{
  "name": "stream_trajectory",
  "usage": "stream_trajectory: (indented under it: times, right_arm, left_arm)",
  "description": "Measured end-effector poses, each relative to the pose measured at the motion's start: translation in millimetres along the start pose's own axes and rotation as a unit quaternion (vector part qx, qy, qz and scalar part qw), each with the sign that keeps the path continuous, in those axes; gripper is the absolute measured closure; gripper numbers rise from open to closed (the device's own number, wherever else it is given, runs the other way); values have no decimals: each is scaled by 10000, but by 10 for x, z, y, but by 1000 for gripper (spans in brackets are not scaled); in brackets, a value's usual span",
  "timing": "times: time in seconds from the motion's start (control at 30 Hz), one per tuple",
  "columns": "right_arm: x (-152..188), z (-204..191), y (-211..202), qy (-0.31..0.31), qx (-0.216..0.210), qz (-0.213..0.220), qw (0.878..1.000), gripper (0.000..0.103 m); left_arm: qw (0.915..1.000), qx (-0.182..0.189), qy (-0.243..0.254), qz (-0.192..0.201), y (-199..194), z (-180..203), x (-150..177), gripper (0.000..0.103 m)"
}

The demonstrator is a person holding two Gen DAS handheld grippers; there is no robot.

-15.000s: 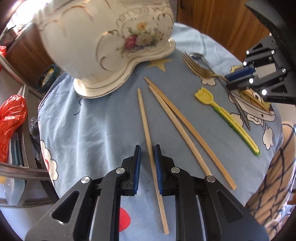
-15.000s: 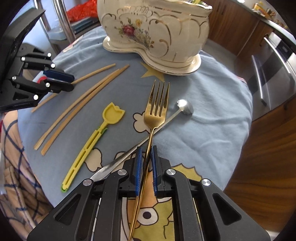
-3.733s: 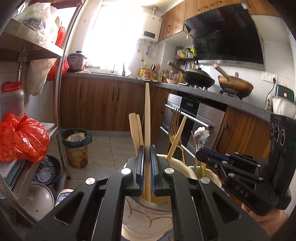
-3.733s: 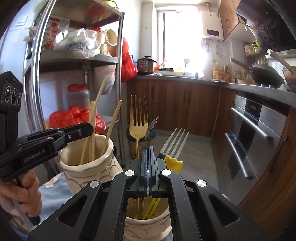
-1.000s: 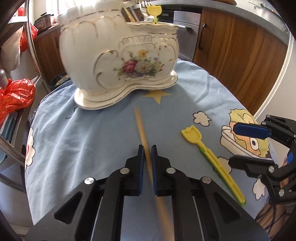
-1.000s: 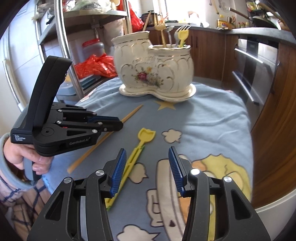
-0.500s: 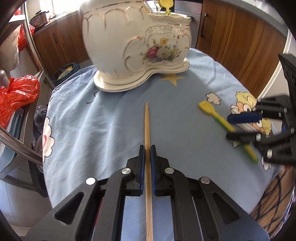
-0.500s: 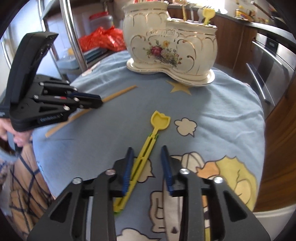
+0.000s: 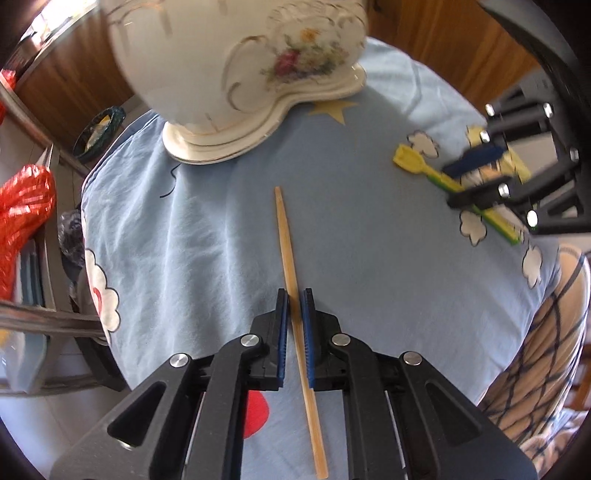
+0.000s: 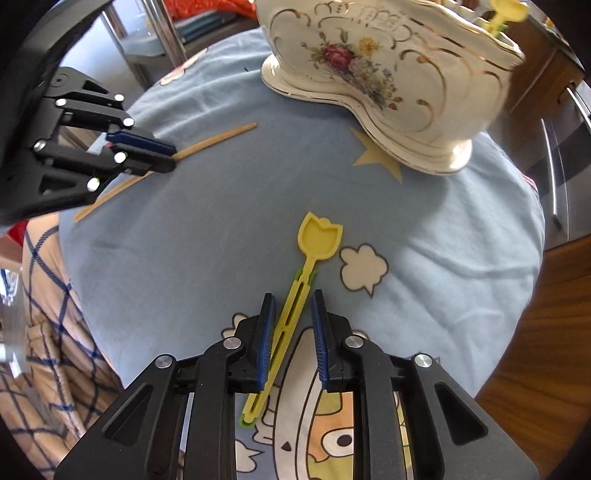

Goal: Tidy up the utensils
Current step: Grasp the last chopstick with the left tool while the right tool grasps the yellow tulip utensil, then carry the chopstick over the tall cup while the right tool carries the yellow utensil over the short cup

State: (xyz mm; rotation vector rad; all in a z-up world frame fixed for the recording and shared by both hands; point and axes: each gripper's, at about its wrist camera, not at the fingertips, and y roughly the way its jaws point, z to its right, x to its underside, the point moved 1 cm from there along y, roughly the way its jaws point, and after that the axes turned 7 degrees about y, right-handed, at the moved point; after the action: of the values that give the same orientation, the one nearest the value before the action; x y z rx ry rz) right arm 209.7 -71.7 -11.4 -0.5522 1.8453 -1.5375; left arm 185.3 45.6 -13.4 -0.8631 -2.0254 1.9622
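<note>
Each hand-held gripper is straddling its own utensil lengthwise on the blue-clothed worktop [image 9: 369, 229], the left hand-held gripper [image 9: 294, 295] slightly open around the chopstick [image 9: 286, 236] and the right hand-held gripper [image 10: 292, 299] open wider around the yellow tulip-headed pick [image 10: 301, 280], both pointing toward the ceramic holder [image 10: 388, 66].

One chopstick [image 9: 291, 280] and one yellow spoon [image 10: 295, 291] are counted on the cloth [image 10: 221, 240] before the holder [image 10: 388, 66]. One more yellow spoon [image 10: 508, 13] is seen in the holder.
</note>
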Motion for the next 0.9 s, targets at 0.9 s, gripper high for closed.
stream_trajectory:
  times: [0.9]
  right_arm:
    - [575,147,-500,880,-788,2377,9641,93]
  left_arm:
    - [9739,-293,-660,2151,-732,33,143,97]
